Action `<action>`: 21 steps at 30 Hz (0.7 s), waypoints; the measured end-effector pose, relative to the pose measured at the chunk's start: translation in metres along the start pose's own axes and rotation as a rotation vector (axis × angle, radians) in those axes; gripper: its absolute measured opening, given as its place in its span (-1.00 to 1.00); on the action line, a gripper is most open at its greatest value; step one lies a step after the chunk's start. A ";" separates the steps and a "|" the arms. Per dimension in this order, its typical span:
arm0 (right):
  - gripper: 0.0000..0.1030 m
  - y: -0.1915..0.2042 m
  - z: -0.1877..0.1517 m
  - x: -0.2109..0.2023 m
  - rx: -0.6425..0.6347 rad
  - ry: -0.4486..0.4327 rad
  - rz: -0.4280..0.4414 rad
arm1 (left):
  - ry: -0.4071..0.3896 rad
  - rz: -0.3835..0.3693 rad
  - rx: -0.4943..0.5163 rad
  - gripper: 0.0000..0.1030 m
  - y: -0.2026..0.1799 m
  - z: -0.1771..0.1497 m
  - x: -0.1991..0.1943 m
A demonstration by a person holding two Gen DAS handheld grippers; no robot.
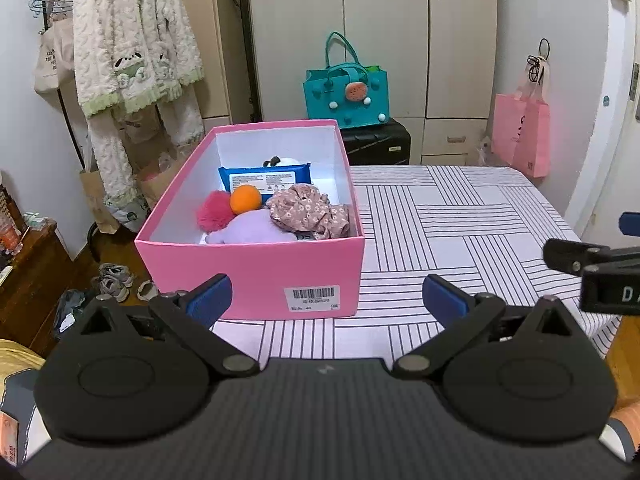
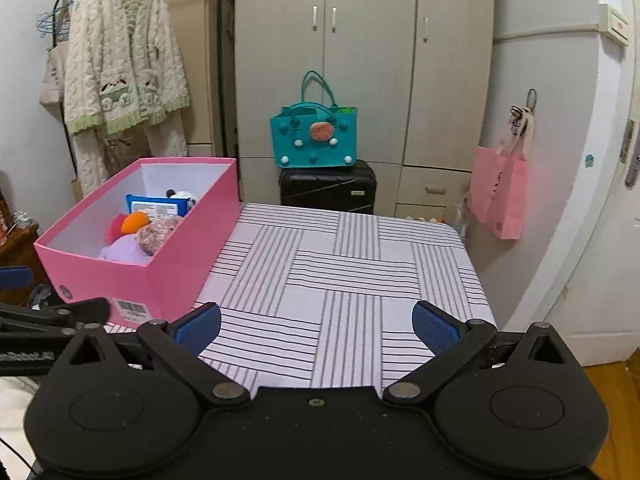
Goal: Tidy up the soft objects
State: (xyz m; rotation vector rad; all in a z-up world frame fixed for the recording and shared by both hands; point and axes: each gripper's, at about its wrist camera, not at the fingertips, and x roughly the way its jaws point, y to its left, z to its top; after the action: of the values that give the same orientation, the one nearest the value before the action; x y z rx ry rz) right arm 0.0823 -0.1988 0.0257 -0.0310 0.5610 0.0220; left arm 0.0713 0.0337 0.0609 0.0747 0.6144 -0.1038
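1. A pink cardboard box [image 1: 256,276] stands open on the left part of a table covered by a striped cloth [image 1: 460,216]; a barcode label is stuck on its near wall.
2. Inside, crowded toward the near end, lie an orange ball [image 1: 245,199], a magenta fluffy pompom [image 1: 214,212], a lilac plush toy [image 1: 250,230] and a floral pink scrunchie [image 1: 308,212]. Behind them a blue wet-wipe pack [image 1: 264,178] leans up.
3. A black-and-white plush [image 1: 276,161] shows only its top above the pack; the lilac toy's lower part is cut off by the box wall, and its shape is hard to make out.
4. The left gripper [image 1: 327,294] hangs just before the box, jaws spread wide, holding nothing. The right gripper [image 2: 316,326] is over bare cloth beside the box, likewise spread and empty.
5. Beyond the table: a teal handbag [image 2: 314,138] on a black suitcase [image 2: 328,188], a beige wardrobe [image 2: 360,60], a fleece robe [image 1: 132,52] on a rack, and a pink tote [image 2: 500,192] on the door.
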 end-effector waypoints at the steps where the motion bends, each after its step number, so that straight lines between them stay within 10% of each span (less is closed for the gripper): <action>1: 1.00 -0.002 -0.001 0.001 0.004 0.001 -0.009 | -0.002 0.004 -0.002 1.00 0.001 0.000 0.000; 21: 1.00 -0.011 -0.013 -0.007 0.022 -0.038 -0.063 | -0.067 0.047 -0.032 1.00 0.009 -0.007 -0.002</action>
State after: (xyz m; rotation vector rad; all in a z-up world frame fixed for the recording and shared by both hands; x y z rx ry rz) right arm 0.0692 -0.2101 0.0186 -0.0265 0.5220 -0.0448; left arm 0.0669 0.0437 0.0573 0.0543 0.5468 -0.0505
